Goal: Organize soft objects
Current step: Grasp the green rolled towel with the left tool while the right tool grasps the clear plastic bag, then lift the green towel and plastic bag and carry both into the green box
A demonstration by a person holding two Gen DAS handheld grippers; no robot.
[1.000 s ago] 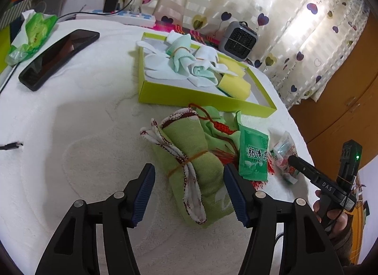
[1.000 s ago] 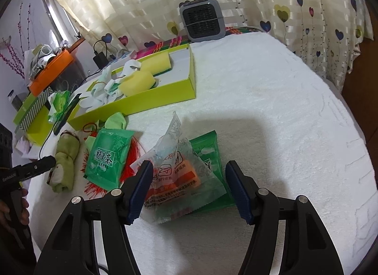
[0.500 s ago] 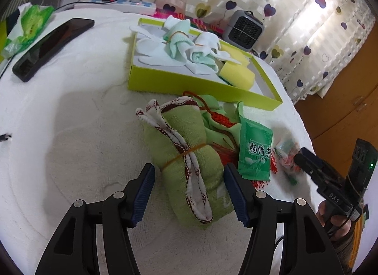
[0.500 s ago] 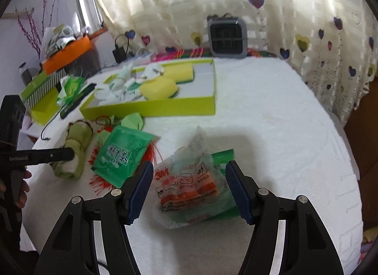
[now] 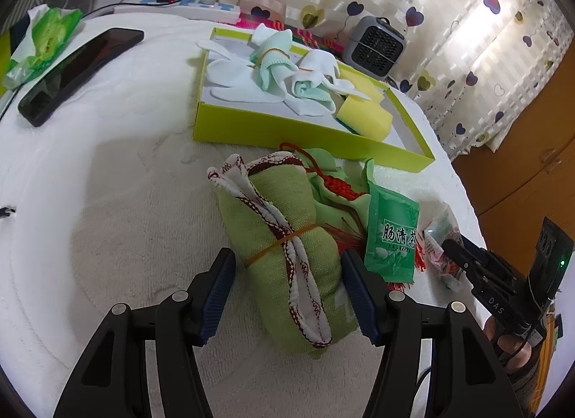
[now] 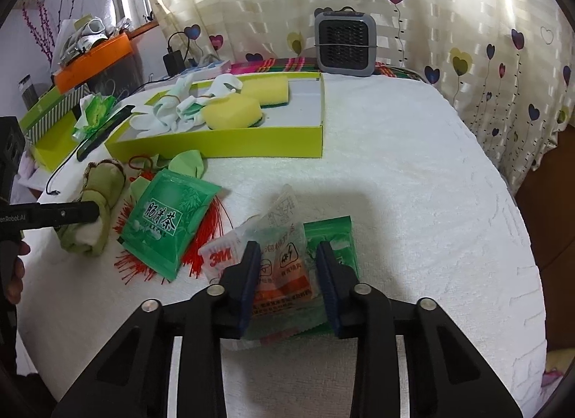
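The right tongs (image 6: 287,274) have just been closing, and a clear 3M packet (image 6: 276,260) is caught between their jaws; whether the pads press firmly on it cannot be told. The left tongs (image 5: 287,288) are spread wide, released, with the rolled green towel (image 5: 287,256) lying between the jaws but not pinched.

The thin film could probably slip or crumple out of the grasp on lifting, and the green pouch (image 6: 332,242) lying partly beneath the packet might be dragged along. The towel's rubber band could be snagged if the left jaws are closed off-centre.

Just beside the towel, a green tea sachet (image 5: 393,238) is laid over a red tassel (image 6: 208,235). Beyond them the yellow-green tray (image 5: 287,130), already loaded with gloves (image 5: 244,80) and sponges (image 6: 233,112), stands on the white worktop (image 6: 413,166); the sachet and tassel lie across the path to it.
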